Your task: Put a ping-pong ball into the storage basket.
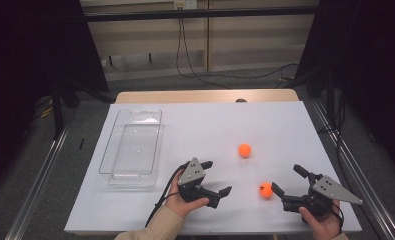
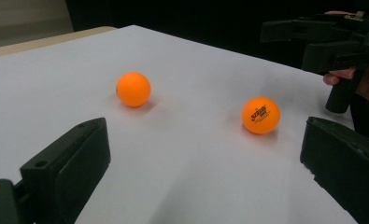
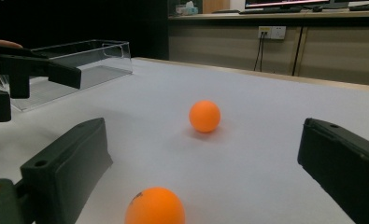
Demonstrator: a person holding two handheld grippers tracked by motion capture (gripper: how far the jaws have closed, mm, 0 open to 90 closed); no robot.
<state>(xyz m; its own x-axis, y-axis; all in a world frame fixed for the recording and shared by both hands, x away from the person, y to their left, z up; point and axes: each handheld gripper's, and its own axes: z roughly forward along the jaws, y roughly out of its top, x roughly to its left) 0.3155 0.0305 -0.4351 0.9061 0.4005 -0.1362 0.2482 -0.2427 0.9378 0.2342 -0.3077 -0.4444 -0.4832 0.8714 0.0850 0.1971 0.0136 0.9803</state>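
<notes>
Ping-pong ball, near one (image 1: 266, 189), sits on white table (image 1: 285, 125) just ahead of right gripper (image 1: 288, 183), jaws spread wide, nothing held. Far ball (image 1: 244, 150) well apart, mid-table. Left gripper (image 1: 217, 177) likewise agape, empty. Risk: jaw tip nudges light ball, rolls toward table edge; hard pinch could squirt it out. Clear plastic bin (image 1: 116, 145) far left.

Each hand grips a black two-jaw claw, the left claw (image 1: 216, 178) and the right claw (image 1: 288, 179), each topped by a grey three-cornered plate dotted with screws. A black cable (image 1: 161, 200) trails from the left one past a beige sleeve (image 1: 152, 226).
</notes>
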